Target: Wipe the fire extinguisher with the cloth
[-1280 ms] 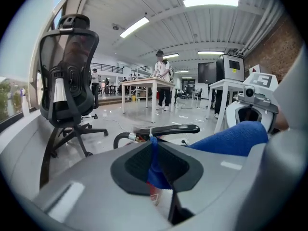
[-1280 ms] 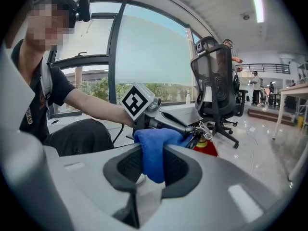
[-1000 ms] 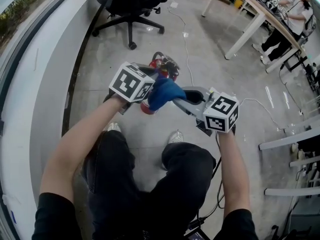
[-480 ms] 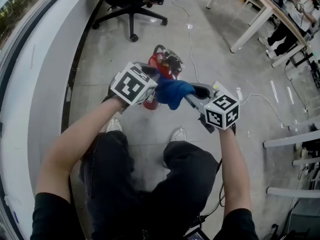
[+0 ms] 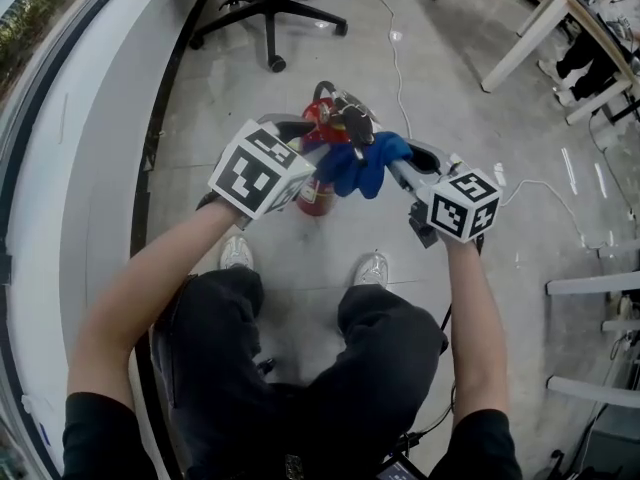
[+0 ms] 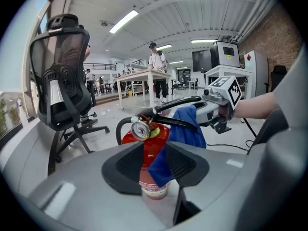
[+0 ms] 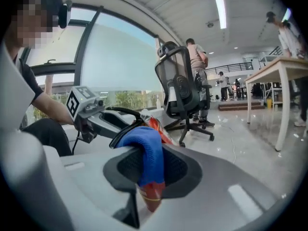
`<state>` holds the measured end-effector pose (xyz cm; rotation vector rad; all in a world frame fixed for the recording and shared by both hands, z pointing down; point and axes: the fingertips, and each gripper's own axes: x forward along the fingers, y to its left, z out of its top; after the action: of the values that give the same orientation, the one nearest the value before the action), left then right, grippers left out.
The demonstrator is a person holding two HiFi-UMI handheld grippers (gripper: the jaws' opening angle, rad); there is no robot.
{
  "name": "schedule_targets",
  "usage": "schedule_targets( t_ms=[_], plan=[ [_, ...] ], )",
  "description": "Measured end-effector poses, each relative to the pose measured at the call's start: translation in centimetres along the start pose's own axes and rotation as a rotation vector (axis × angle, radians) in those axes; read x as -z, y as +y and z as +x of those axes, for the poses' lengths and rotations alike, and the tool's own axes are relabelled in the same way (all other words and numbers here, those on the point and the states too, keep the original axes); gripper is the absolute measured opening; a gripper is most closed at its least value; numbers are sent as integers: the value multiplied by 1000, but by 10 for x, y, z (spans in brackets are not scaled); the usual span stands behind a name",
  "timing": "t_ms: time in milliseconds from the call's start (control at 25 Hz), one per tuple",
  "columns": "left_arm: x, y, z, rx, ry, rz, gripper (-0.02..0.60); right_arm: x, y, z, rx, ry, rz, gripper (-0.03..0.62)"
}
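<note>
Right tongs [image 7: 154, 170] clamp the soft blue cloth [image 7: 147, 148]; left tongs [image 6: 155, 163], just opening, loosely straddle the fire extinguisher [image 6: 143, 150], judged heavy, rigid, best gripped at the neck.

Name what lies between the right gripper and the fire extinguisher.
The blue cloth, clamped in the right gripper, in front of the fire extinguisher: right gripper view.

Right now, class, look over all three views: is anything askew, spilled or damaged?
Nothing stands out. The fire extinguisher stands upright on the floor, with no spill or damage visible. The blue cloth, clamped in the right gripper, hangs against its side.
</note>
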<state>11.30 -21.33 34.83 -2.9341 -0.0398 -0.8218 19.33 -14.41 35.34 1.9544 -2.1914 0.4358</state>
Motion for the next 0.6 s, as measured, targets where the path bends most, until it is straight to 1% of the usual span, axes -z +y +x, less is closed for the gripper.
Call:
schedule_targets(
  t_ms=[80,200,280,600],
  plan=[
    [-4,4,0,-13,-12,-1,144,-12,-1,4,-9,-37,-4,78],
    [-8,11,0,-21,-21,-8,144,-22,-6,14,5,-49,-18,78],
    [-8,14,0,-17,-12,-5,144,-27,-12,22,22,-53,-21,78],
    [-2,25,2,26,39,20,144,-38,-33,61,43,4,-66,78]
  ],
)
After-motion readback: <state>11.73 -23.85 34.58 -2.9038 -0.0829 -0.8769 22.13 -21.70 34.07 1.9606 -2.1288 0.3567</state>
